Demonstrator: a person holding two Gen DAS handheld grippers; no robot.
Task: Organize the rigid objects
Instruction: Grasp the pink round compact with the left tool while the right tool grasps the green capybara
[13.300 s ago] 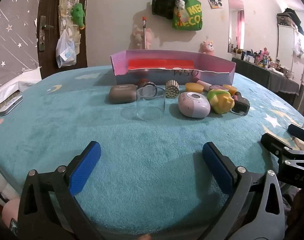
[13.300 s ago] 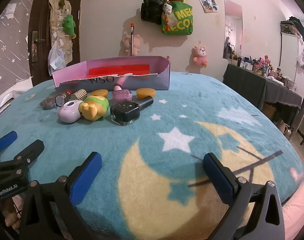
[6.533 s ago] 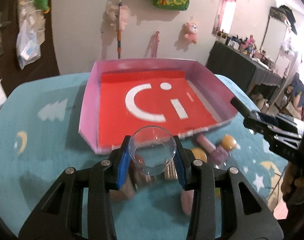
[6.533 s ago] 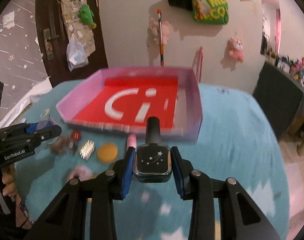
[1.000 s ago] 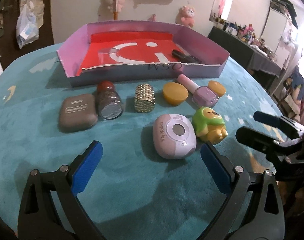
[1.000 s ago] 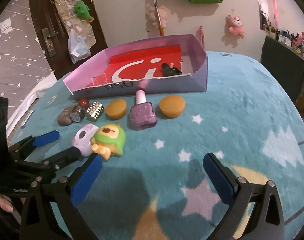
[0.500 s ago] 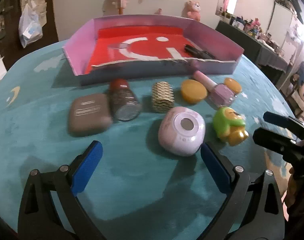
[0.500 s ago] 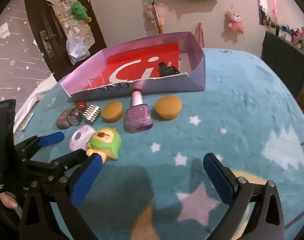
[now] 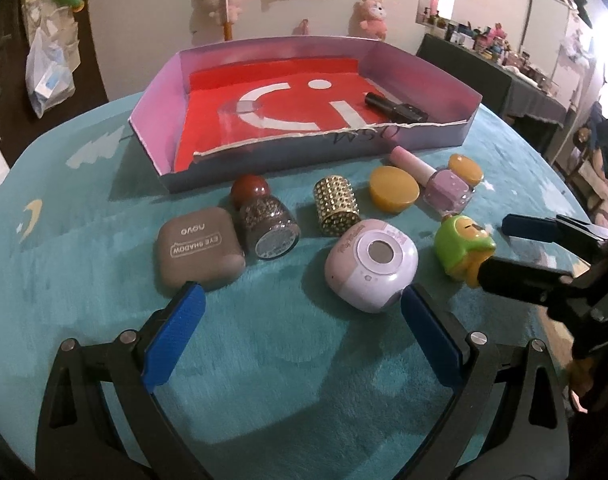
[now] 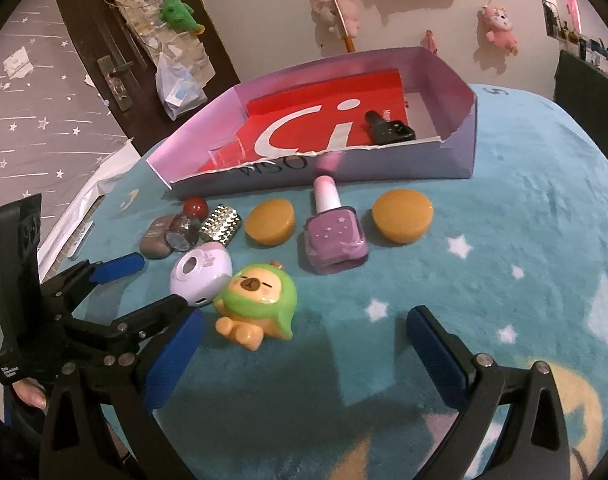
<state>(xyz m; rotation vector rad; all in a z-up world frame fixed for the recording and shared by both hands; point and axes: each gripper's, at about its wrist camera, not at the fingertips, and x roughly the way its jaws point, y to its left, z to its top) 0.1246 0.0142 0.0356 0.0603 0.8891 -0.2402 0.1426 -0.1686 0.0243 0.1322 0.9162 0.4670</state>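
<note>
**Both grippers held wide over a row of small items in front of the box**

The left gripper [image 9: 299, 320] hovers low over the teal star-and-moon blanket [image 9: 263, 380], its blue-padded fingers [image 9: 171, 336] spread apart and holding nothing. Whether a desk or a bed lies under the blanket cannot be told.

Farthest left in the row lies a brown eye-shadow case [image 9: 197, 252], lid up. Touching its right edge is a glitter bottle with a red ball cap [image 9: 263, 216], on its side. Next comes a gold studded cylinder [image 9: 336, 206], standing apart from the bottle. In front of it, nearest the left gripper, sits a pale pink rounded case [image 9: 370, 266], just beside the right finger of that gripper. Behind it rests a flat orange disc [image 9: 394, 190], then a lilac nail polish bottle [image 9: 444, 186] lying with its pink cap toward the box, and a second orange disc [image 10: 402, 210] just right of it. A green-hooded bear figure [image 10: 257, 306] sits near the pink case, between the two grippers.

Behind the row stands the pink-walled box [image 9: 159, 92] with a red floor. Inside it are a clear glass [image 9: 243, 106] toward the left and a black nail polish bottle [image 9: 396, 108] lying near the right front wall.

The right gripper [image 10: 304, 344] hovers over the blanket right of the bear, fingers [image 10: 436, 354] parted and empty.
</note>
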